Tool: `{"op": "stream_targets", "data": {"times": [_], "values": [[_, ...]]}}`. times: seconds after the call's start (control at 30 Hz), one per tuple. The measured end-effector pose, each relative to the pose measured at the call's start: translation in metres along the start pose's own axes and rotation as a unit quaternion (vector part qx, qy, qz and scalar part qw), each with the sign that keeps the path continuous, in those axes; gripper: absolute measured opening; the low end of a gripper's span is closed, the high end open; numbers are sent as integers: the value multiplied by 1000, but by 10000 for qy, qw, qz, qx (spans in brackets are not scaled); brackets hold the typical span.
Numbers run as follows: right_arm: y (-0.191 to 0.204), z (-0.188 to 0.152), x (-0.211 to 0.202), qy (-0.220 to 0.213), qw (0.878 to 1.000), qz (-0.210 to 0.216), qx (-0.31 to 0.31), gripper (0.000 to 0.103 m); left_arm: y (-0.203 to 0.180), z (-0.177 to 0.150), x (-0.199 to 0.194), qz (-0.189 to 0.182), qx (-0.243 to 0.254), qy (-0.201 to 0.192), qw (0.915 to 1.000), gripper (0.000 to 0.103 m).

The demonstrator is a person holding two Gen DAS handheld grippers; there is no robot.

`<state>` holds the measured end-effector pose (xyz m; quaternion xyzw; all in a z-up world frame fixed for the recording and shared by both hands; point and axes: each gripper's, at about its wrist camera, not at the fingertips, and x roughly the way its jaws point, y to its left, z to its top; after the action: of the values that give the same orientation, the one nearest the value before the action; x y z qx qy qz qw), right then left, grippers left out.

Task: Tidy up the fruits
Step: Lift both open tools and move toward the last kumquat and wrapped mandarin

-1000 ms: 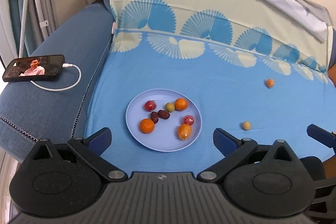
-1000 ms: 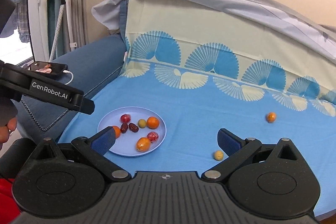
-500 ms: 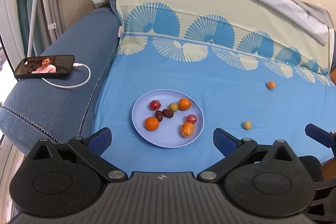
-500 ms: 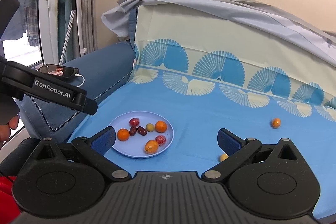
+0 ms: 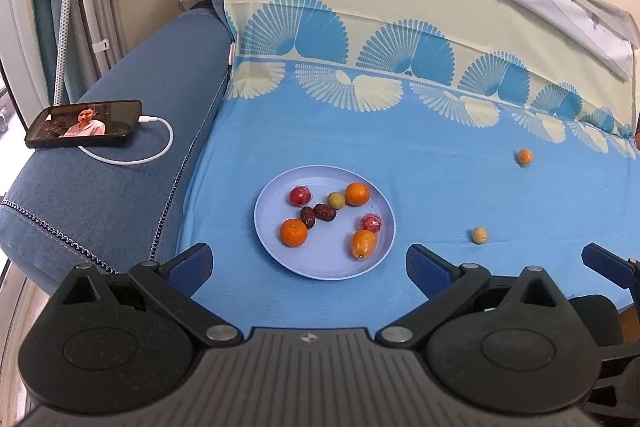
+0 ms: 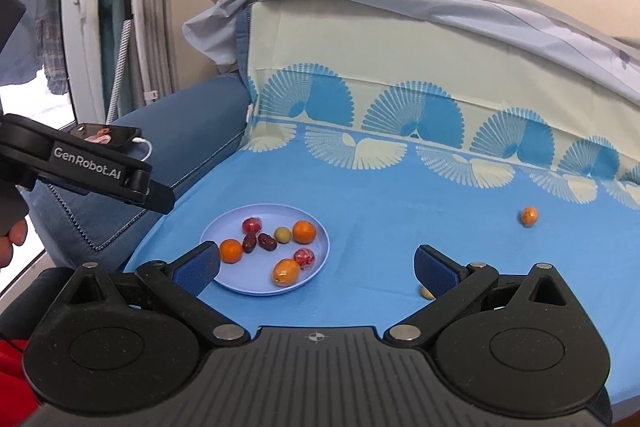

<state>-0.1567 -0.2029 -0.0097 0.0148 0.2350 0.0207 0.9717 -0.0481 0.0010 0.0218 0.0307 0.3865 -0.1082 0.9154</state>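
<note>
1. Left gripper (image 5: 308, 263) is level above the blue patterned sheet (image 5: 440, 187), fingers spread wide, empty.
2. Right gripper (image 6: 318, 265) likewise, fingers apart, empty.
3. Round lavender plastic plate (image 5: 280, 259) holds eight fruits; small yellow-green fruit (image 5: 479, 235) and small orange fruit (image 5: 524, 156) lie on the sheet.

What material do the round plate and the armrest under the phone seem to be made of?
The plate looks like matte pale-blue plastic: an even colour, a thin raised rim and faint concentric rings, though glazed ceramic is possible. The armrest looks like woven denim-like upholstery fabric, dull blue, with a stitched seam and a zipper along its edge.
</note>
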Motion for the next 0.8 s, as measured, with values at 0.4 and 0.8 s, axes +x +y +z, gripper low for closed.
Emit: {"op": "stream_targets", "data": {"times": [0.4, 0.8], "values": [[-28, -6, 11, -113, 9987, -220, 444, 102, -21, 11, 20, 29, 118, 237, 9996, 103], [-133, -9, 12, -285, 9818, -1506, 1122, 102, -92, 31, 61, -362, 559, 504, 9965, 103]]}}
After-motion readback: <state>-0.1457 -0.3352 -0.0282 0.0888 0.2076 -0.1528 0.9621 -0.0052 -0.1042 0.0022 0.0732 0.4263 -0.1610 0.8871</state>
